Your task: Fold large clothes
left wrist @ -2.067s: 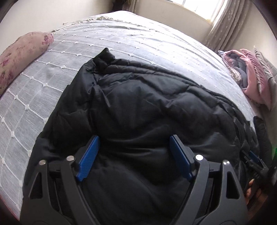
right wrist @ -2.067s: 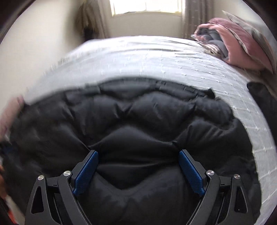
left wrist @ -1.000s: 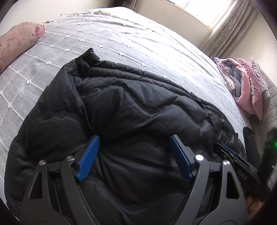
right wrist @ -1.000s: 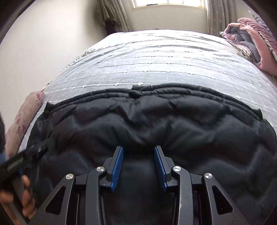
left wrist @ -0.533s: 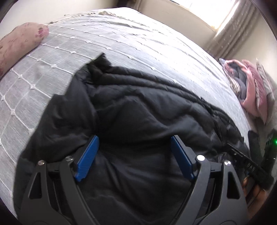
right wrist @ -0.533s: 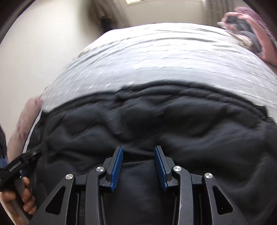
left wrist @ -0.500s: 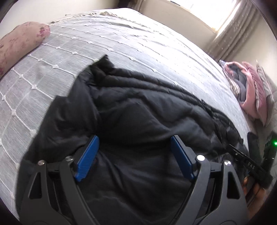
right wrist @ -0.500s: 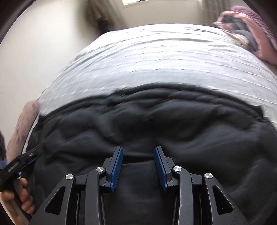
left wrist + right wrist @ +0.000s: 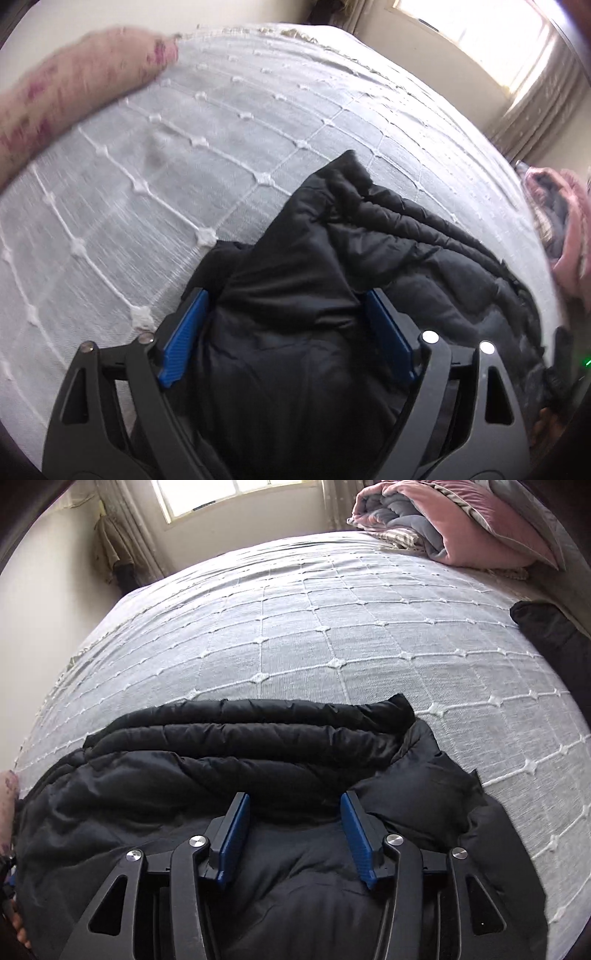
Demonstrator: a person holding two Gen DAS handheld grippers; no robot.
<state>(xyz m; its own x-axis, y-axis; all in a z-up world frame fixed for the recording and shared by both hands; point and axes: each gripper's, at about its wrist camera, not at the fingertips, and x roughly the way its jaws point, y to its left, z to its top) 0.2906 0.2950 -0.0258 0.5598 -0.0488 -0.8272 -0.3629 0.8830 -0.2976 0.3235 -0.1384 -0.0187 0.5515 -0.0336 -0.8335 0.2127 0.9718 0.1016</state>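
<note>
The jacket [image 9: 332,295], a black quilted garment, lies bunched on the bedspread [image 9: 184,166], a pale grey cover with a white stitched grid. In the left wrist view it fills the lower centre and lower right of the frame, and one pointed corner reaches up toward the centre. In the right wrist view the jacket [image 9: 221,768] spans the lower half of the frame, with padded rolls stacked along its far edge and a loose flap at centre right.

The left gripper [image 9: 286,332] sits at the bottom centre of its view. Its jaws stand wide apart. A thick fold of jacket bulges between the blue pads [image 9: 184,332] and meets them on both sides. Whether the pads press the fabric cannot be told.

The right gripper [image 9: 293,834] sits at the bottom centre of its view. Its jaws are opening. Jacket fabric lies between the blue pads [image 9: 234,834], with no fold pinched between them.

A pink floral pillow [image 9: 74,85] lies at the upper left of the left wrist view, blurred. A pile of pink and grey bedding [image 9: 443,520] rests at the upper right of the right wrist view. A window [image 9: 236,498] is at the top of that view, with curtains [image 9: 122,542] beside it. A dark item [image 9: 554,638] lies at the right edge of the bedspread.
</note>
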